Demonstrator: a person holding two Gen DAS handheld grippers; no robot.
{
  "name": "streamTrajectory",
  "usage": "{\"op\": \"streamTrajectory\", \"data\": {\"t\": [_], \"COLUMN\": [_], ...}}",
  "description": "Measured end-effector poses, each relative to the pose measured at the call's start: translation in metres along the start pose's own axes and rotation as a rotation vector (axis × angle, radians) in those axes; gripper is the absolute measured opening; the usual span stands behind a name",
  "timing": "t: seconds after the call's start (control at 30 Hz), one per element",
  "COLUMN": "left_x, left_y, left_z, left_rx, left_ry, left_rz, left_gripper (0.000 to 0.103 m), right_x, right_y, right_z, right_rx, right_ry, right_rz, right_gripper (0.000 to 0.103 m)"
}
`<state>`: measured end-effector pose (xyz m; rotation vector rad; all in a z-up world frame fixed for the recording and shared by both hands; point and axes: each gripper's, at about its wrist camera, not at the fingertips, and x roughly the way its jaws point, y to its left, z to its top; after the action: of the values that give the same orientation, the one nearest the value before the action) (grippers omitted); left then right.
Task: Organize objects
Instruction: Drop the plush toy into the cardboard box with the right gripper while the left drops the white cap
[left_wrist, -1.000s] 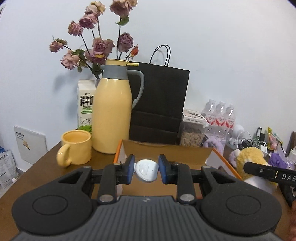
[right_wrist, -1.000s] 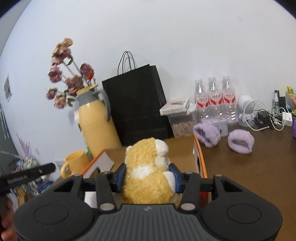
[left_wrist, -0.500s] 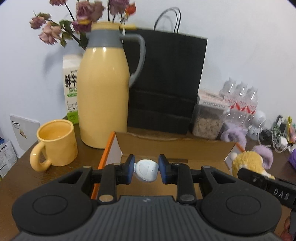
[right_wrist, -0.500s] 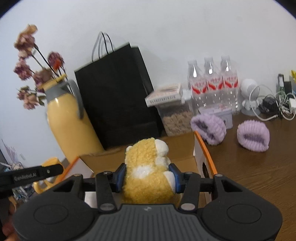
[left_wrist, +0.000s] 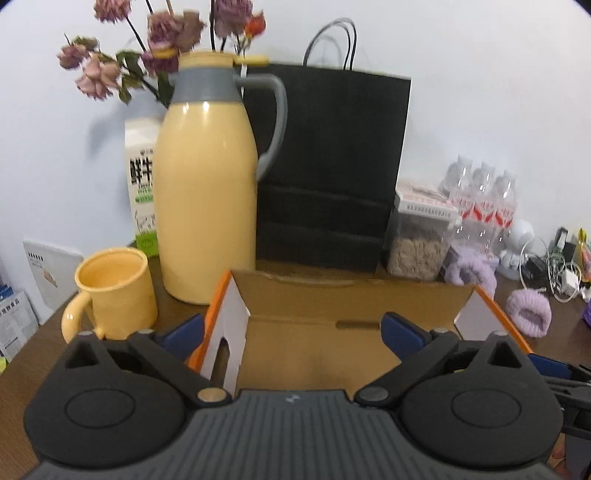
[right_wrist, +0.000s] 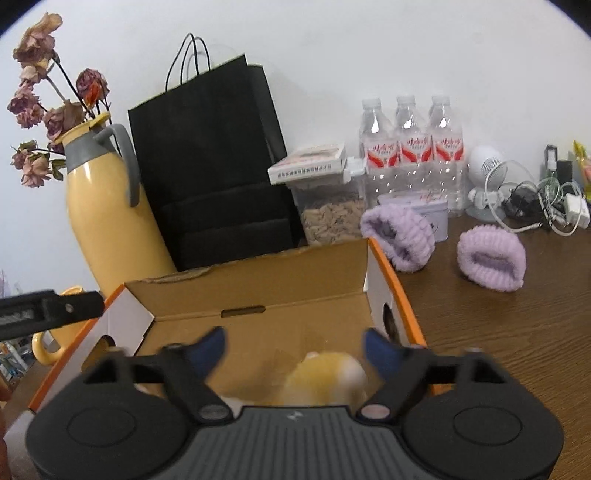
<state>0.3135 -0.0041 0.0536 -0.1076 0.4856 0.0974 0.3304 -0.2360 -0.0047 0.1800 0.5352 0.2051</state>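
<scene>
Open cardboard box (right_wrist: 258, 291), blurred yellow plush toy (right_wrist: 325, 376) inside, jar of grain (right_wrist: 328, 218) behind

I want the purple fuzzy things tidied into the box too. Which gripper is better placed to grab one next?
Probably the right hand-held gripper. Its jaws are opening over the box, and both purple cuffs lie on the table just to its right. The left hand-held gripper sits at the box's far side from them.

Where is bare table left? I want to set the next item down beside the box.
Bare wood lies right of the cardboard box, in front of the two purple wristbands. It is crowded behind the box and by the cables; the mug and thermos fill the left.
</scene>
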Motion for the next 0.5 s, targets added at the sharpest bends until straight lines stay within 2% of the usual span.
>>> {"op": "streamTrajectory", "data": {"t": [0.3, 0.4, 0.5], "left_x": [0.0, -0.007, -0.02], "left_y": [0.001, 0.003, 0.005], "left_z": [0.001, 0.002, 0.004], "left_rx": [-0.018, -0.03, -0.034], "left_ry": [0.017, 0.007, -0.014], "left_rz": [-0.013, -0.016, -0.016], "left_gripper": [0.103, 0.103, 0.103], "right_x": [-0.012, -0.017, -0.03], "right_y": [0.003, 0.006, 0.011], "right_z": [0.006, 0.008, 0.009], "right_rx": [-0.018, -0.033, -0.072], "right_ry": [-0.029, -0.039, -0.065], "right_rz": [-0.01, -0.008, -0.003], "right_gripper": [0.093, 0.1, 0.102]}}
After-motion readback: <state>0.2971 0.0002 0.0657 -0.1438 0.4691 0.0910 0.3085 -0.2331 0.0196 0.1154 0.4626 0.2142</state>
